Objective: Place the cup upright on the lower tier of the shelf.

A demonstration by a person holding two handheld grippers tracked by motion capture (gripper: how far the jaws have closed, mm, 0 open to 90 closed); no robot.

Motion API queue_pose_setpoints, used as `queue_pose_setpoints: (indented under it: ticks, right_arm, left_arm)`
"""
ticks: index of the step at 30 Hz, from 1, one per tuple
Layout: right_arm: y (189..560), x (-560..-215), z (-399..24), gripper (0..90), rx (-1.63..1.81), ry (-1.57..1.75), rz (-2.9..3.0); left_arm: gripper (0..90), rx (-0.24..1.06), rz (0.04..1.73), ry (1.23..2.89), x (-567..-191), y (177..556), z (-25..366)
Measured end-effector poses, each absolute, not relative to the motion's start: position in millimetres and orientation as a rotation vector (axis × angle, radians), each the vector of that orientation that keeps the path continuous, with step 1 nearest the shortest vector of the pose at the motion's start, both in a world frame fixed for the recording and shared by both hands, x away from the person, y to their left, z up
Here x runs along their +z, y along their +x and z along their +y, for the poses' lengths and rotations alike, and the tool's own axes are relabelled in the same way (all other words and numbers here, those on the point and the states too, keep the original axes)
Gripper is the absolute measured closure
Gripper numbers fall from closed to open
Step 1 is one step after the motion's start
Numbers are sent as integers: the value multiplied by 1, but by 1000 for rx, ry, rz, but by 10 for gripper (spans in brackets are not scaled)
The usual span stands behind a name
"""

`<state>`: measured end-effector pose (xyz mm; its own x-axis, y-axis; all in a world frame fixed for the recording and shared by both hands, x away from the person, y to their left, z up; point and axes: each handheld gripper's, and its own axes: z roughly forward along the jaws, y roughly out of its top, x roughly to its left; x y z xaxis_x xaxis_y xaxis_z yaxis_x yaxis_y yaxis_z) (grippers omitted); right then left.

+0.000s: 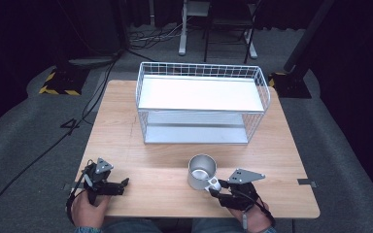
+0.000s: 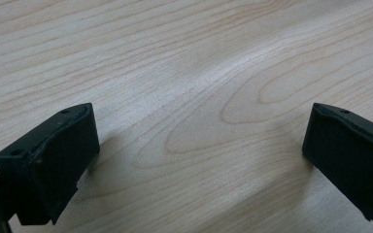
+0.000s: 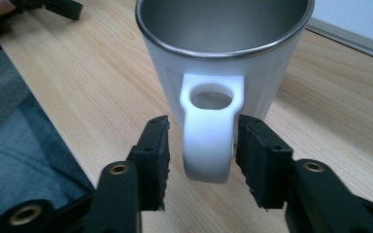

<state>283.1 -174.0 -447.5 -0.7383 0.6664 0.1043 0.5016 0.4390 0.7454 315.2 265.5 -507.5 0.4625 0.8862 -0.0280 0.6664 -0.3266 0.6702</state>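
A white mug (image 1: 201, 169) with a steel inside stands upright near the table's front edge, its handle (image 1: 213, 183) turned toward me. My right gripper (image 1: 215, 189) is open, one jaw on each side of that handle. In the right gripper view the white handle (image 3: 209, 145) sits between the pads (image 3: 154, 155); the right pad is almost touching it and a narrow gap remains on the left. The mug (image 3: 267, 73) looks empty inside. My left gripper (image 1: 124, 184) rests at the front left, open wide over bare wood (image 2: 201, 141).
A white wire rack (image 1: 141, 97) with an upper shelf and a lower level stands at the middle back of the wooden table (image 1: 116, 145); its base (image 3: 354, 24) lies just beyond the mug. Grey carpet, cables and chair legs lie past the table.
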Motion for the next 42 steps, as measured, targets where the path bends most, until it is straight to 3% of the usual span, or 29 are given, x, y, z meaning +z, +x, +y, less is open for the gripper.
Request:
queue_pose_setpoints:
  ticks: [12,42]
  right_arm:
    - [280,-444,-170,704,1140,1020,2459]
    - [284,-422,-170,717,1275,973,2369]
  left_arm:
    - [3,461,1286,2097,-508,315,266]
    - [3,461,1287,2096,-508,315,265]
